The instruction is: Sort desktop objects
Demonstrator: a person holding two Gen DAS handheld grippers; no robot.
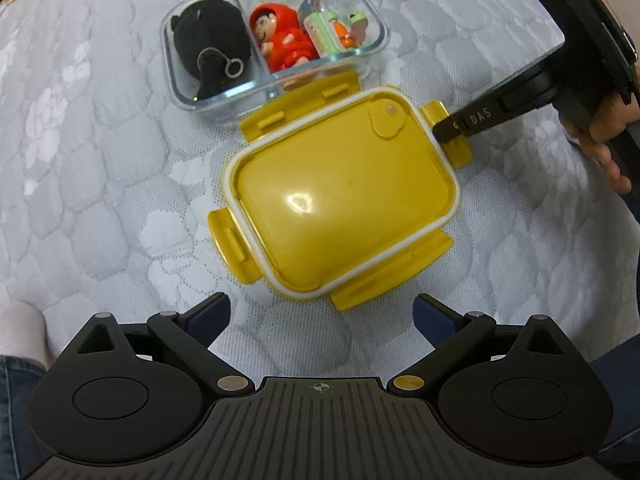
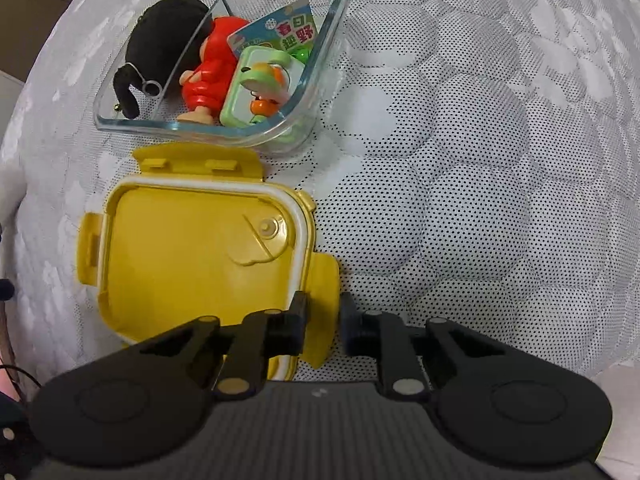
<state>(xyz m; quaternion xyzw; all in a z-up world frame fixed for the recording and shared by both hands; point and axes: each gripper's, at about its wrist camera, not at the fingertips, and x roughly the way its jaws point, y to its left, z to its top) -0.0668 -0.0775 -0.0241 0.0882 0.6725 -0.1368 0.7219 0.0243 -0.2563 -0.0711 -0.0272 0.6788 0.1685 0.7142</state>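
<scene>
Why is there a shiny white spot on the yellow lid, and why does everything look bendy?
Left wrist view: a lamp's glare makes the bright spot on the yellow lid; the fisheye lens curves the quilted cover at the edges. Right wrist view: the same bending rounds the glass box, and the right tongs up close look soft and blurry.

The left tool (image 1: 322,314) points down with jaws spread wide; the right tool (image 2: 323,314) stands nearly closed.
</scene>
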